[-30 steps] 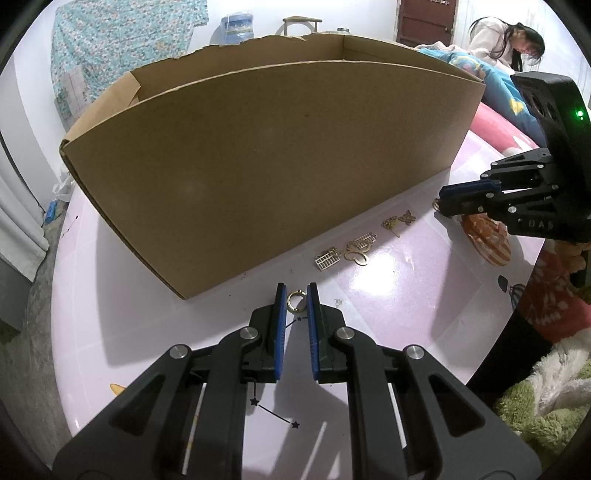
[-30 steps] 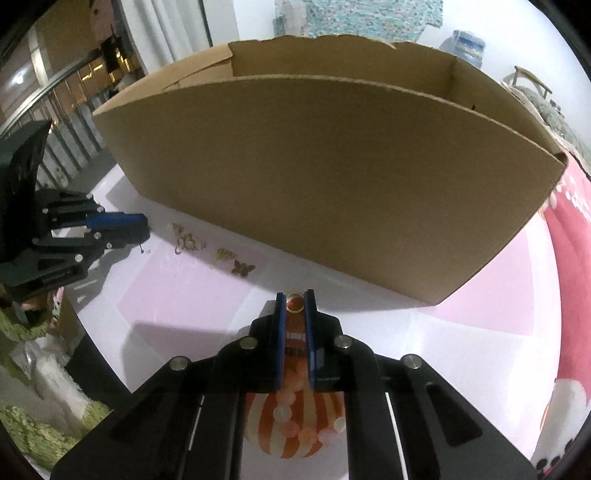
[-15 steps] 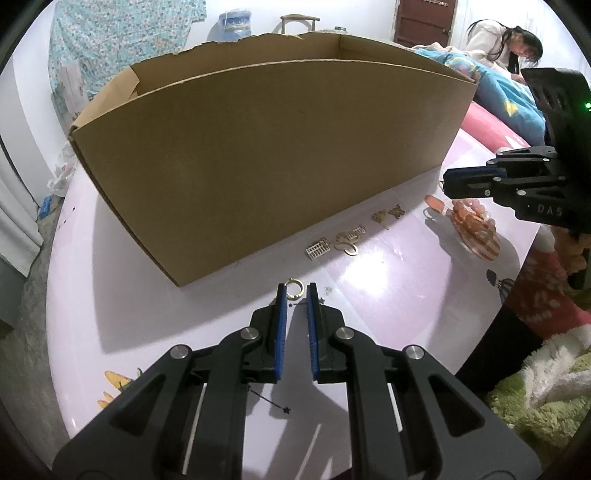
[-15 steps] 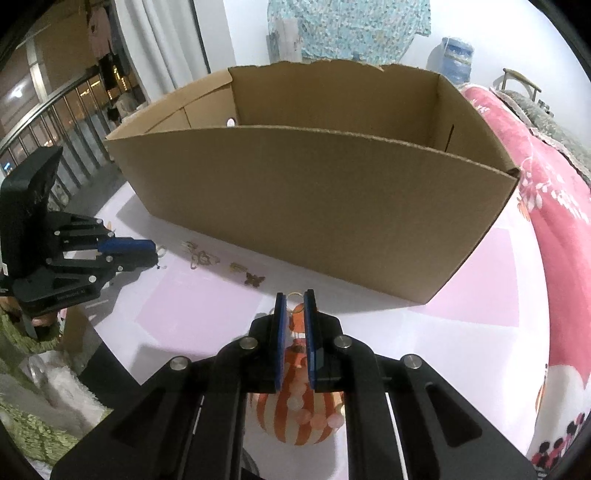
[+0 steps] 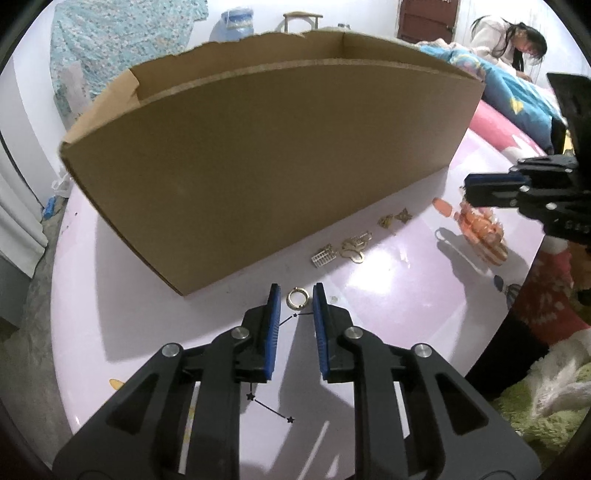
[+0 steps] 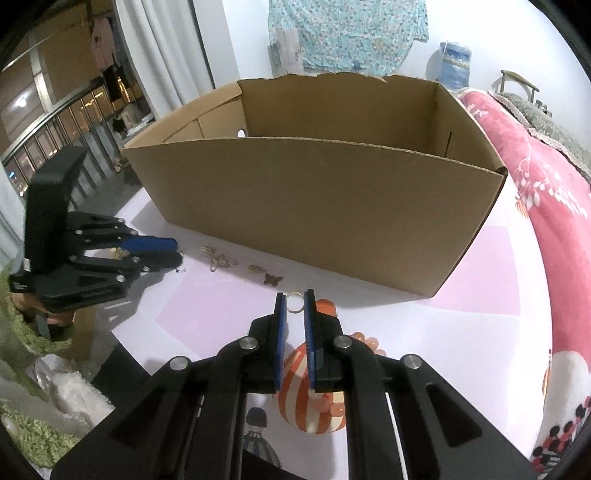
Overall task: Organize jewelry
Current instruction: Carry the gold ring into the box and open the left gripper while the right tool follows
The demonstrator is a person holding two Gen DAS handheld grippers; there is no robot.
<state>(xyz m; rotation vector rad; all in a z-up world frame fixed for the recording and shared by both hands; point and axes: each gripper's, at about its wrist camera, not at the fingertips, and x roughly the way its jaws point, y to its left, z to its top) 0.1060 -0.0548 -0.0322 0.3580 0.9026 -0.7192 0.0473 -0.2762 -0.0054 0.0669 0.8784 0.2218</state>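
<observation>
Left wrist view: your left gripper (image 5: 296,297) is pointing down at the pale pink table (image 5: 129,295). Its jaws have just been opening; the gold ring (image 5: 297,297) is lying on the table between the blue pads (image 5: 272,314), and neither pad is pressing on it. The big cardboard box (image 5: 266,155) is standing right behind, its near wall blocking any look at the floor inside. Along the foot of that wall a row of small gold charms (image 5: 343,249) is sitting, apart from the ring. Further right, your right gripper (image 5: 471,186) is hanging over an orange bead piece (image 5: 480,230). A person (image 5: 506,33) is sitting in the far background by the blue blanket (image 5: 517,99).

Right wrist view: your right gripper (image 6: 294,302) is closing its jaws on a thin metal ring (image 6: 294,298), with the orange striped ornament (image 6: 314,402) hanging below it behind the fingers. The box (image 6: 314,203) is standing open-topped ahead; the visible inner walls are showing nothing in it, and the bottom is hidden. The charms (image 6: 243,264) are lying between the box and your left gripper (image 6: 177,249) at the left. A pink blanket (image 6: 546,206) is lying at the right.
</observation>
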